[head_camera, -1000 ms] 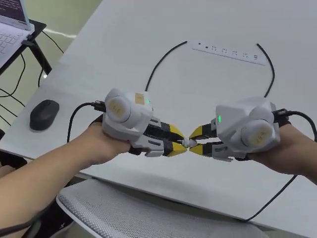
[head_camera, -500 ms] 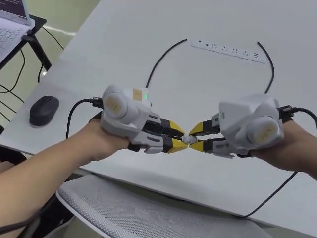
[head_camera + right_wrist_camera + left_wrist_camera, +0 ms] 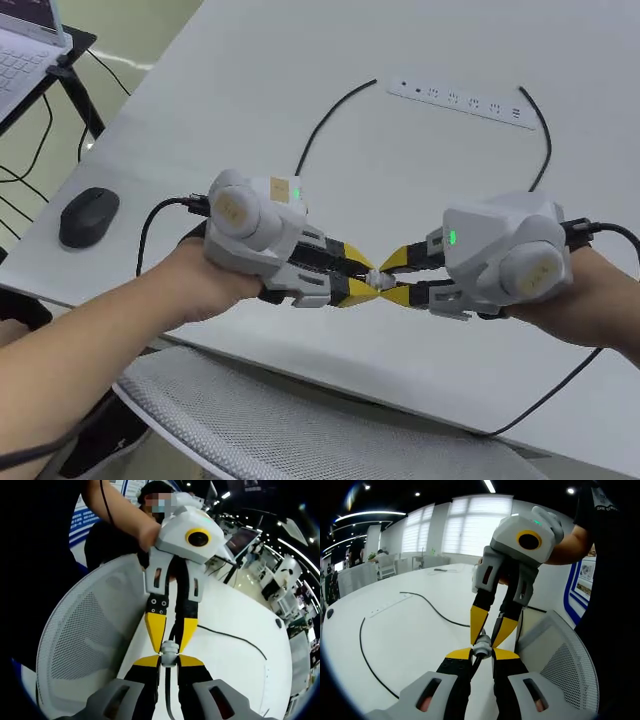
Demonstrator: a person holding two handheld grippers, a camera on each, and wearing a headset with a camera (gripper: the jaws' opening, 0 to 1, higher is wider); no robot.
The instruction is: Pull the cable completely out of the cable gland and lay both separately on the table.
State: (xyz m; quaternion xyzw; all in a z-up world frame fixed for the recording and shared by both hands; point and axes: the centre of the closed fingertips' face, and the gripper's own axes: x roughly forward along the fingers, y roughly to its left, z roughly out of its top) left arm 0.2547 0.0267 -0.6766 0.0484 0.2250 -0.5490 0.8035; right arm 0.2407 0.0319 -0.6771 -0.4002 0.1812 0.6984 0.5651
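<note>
Left tool [image 3: 482,655], right tool [image 3: 169,661] both clamped tip-to-tip on cable gland [image 3: 380,285], above table [image 3: 420,180].

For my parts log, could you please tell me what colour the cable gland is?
The cable gland is pale grey, almost white; it shows best in the right gripper view.
</note>
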